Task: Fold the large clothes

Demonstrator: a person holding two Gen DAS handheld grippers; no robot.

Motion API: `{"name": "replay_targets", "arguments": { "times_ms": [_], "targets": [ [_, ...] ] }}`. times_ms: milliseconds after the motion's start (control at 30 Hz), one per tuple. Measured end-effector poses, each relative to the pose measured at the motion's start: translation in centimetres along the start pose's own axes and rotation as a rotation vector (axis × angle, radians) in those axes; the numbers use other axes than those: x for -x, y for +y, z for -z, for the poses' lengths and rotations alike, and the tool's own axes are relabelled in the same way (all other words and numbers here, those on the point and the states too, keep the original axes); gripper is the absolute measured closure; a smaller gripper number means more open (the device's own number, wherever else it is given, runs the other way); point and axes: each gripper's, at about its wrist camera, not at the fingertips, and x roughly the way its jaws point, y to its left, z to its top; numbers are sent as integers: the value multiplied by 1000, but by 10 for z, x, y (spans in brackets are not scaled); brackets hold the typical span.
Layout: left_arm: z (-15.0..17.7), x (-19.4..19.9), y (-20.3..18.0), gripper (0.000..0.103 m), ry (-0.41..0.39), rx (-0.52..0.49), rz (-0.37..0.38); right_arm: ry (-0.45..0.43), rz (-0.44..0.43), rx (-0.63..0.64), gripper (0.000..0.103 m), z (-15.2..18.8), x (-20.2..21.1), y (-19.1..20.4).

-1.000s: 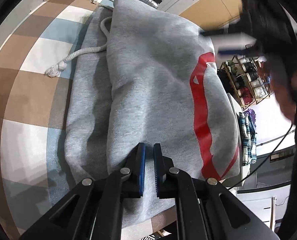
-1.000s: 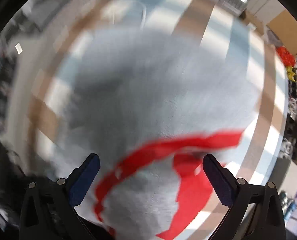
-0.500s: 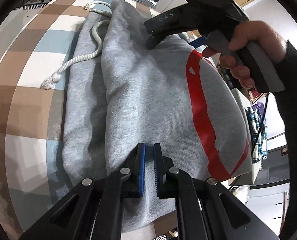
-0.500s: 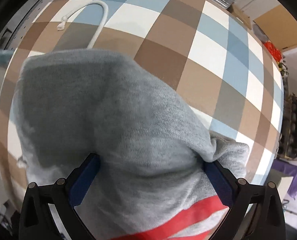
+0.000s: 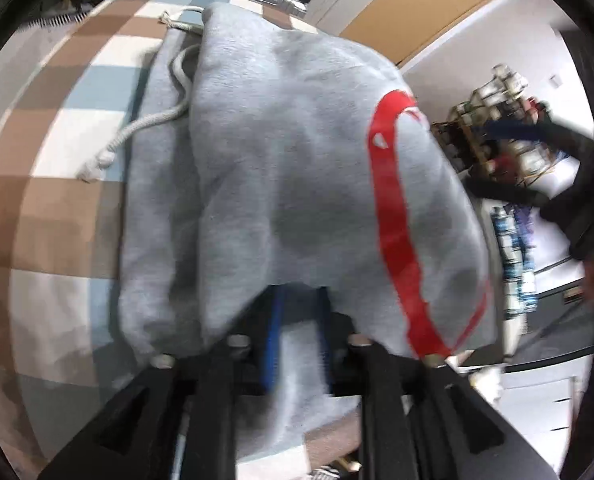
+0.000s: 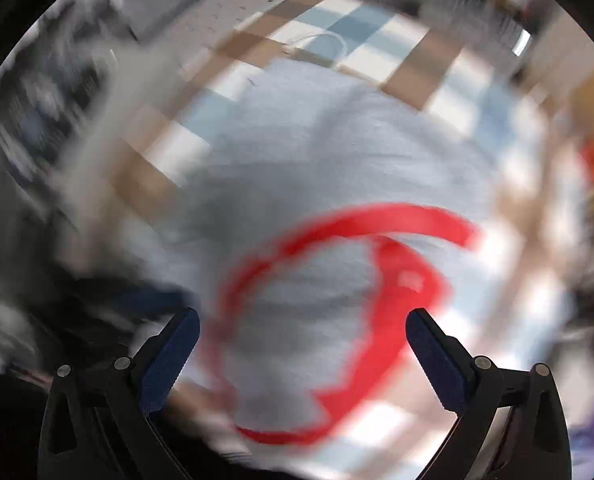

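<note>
The left gripper (image 5: 297, 336), clamped on the near hem of the hoodie (image 5: 297, 168) a second before, was now opening, grey cloth lying loose between its parted pads. The right gripper (image 6: 303, 344) stood wide open with nothing in it; half a second earlier it had hovered over the far end, and had since swung back over the red print (image 6: 337, 240). The hoodie lay folded on the checked table (image 5: 57, 200), cord (image 5: 137, 132) trailing left. The fold looked finished, both tools letting go.
</note>
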Motion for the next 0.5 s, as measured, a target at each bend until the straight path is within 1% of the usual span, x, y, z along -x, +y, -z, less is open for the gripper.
{"name": "replay_targets", "arguments": {
  "times_ms": [33, 67, 100, 133, 200, 300, 333, 400, 500],
  "targets": [
    [0, 0, 1, 67, -2, 15, 49, -4, 5, 24, 0, 9, -3, 8],
    [1, 0, 0, 54, -6, 19, 87, 23, -58, 37, 0, 18, -10, 16],
    [1, 0, -2, 48, -8, 14, 98, 60, -105, 45, 0, 26, -20, 22],
    [2, -1, -6, 47, -12, -2, 91, 111, -90, 74, 0, 34, -35, 31],
    [4, -2, -12, 48, -16, -40, 63, 126, 0, 131, 0, 40, -52, 43],
    [6, -6, -21, 46, -21, -77, 35, 146, 46, 142, 0, 38, -58, 50],
    [5, -11, -28, 46, -16, -85, 31, 159, 54, 149, 0, 37, -61, 53],
    [3, -14, -29, 47, -8, -92, 25, 179, 50, 142, 0, 37, -70, 55],
    [1, -16, -30, 47, 0, -87, 52, 192, 29, 130, 0, 36, -76, 53]
  ]
}}
